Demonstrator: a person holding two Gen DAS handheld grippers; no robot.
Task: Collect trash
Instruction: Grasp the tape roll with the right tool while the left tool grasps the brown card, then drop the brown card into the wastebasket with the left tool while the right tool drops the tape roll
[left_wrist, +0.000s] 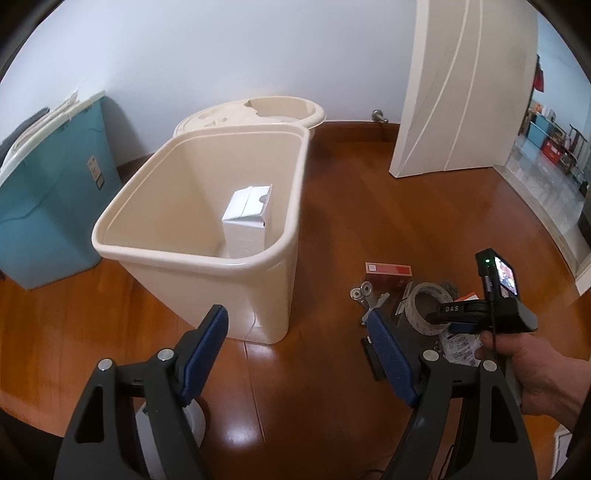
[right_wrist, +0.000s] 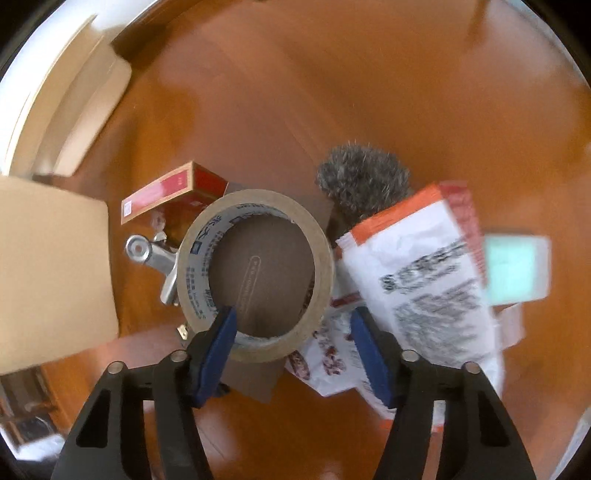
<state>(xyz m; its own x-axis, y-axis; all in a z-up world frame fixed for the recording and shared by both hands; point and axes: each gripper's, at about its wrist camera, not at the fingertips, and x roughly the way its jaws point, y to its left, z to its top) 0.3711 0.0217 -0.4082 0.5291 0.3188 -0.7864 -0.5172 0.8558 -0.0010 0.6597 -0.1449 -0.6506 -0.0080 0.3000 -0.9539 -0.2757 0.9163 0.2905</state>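
- Right wrist view: our right gripper (right_wrist: 291, 325) spreads wide, grasping nothing; one finger inside the tape roll (right_wrist: 255, 269), the other outside.
- We risk pinching the white packet (right_wrist: 424, 280) too.
- Our left gripper (left_wrist: 299, 332) gapes near the bin (left_wrist: 199, 254).

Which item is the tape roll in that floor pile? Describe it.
On the wooden floor right of the beige bin lies a trash pile. The tape roll sits at its centre, between red box and white packet: the only hollow tan ring.
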